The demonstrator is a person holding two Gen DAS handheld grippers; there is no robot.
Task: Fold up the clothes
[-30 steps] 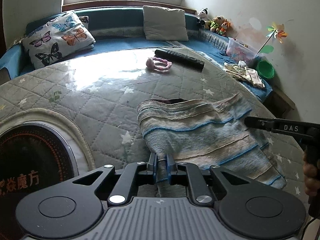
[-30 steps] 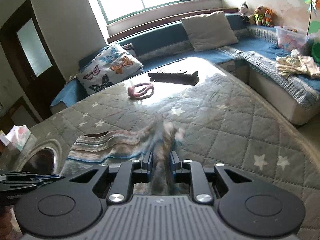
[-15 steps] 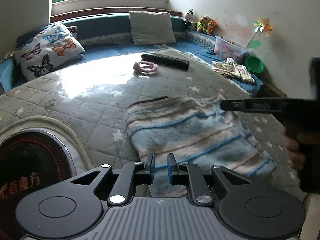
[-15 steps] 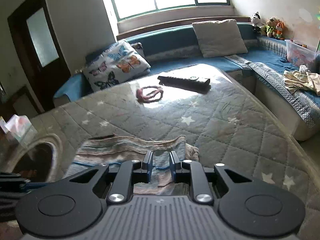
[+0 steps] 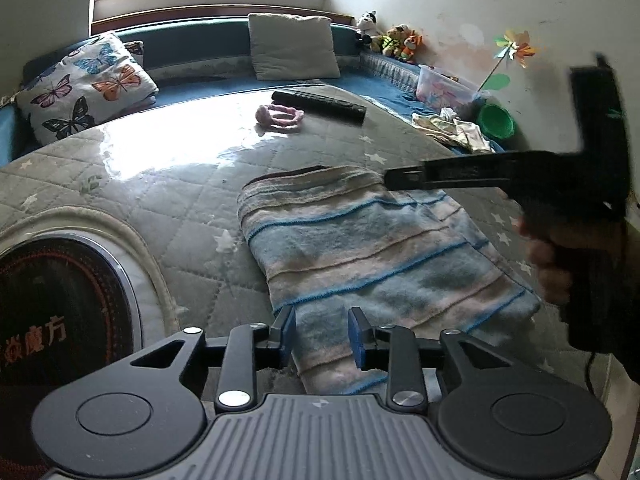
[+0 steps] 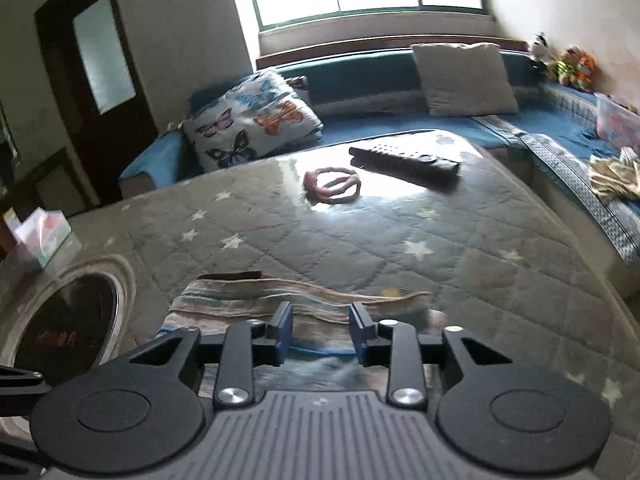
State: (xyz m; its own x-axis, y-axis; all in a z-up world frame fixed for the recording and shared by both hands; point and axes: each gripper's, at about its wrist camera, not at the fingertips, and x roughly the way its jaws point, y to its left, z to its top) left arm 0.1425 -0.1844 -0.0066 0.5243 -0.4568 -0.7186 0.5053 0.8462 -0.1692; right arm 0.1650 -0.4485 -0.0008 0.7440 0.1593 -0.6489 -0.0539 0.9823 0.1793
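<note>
A folded striped garment [image 5: 372, 256], banded in blue, pink and grey, lies flat on the quilted, star-printed cover of a desk [image 5: 168, 184], its open edge turned toward the window. The left gripper [image 5: 322, 334] hangs over the garment's near edge, its blue-padded fingers [image 5: 289, 330] spread after just opening, the cloth lying loose beneath the gap and gripped by neither pad. The right gripper [image 6: 321, 334], seen from the left wrist view as a dark, blurred tool held in a person's hand [image 5: 548, 264], sits above the garment's far right side; its own fingers [image 6: 285, 330] have likewise just parted and stand apart over the striped cloth, pinching nothing. A round dark inset with a red ring pattern [image 5: 60, 304] sits in the cover just left of the garment. Farther across the desk lie a pink hair tie [image 5: 280, 115] and, beside it, a black remote control [image 5: 318, 104]. Beyond runs a blue corner bench carrying a butterfly-print pillow [image 5: 86, 94], a plain grey cushion [image 5: 294, 46], a row of soft toys [image 5: 390, 38] and a crumpled pale cloth [image 5: 452, 128]
</note>
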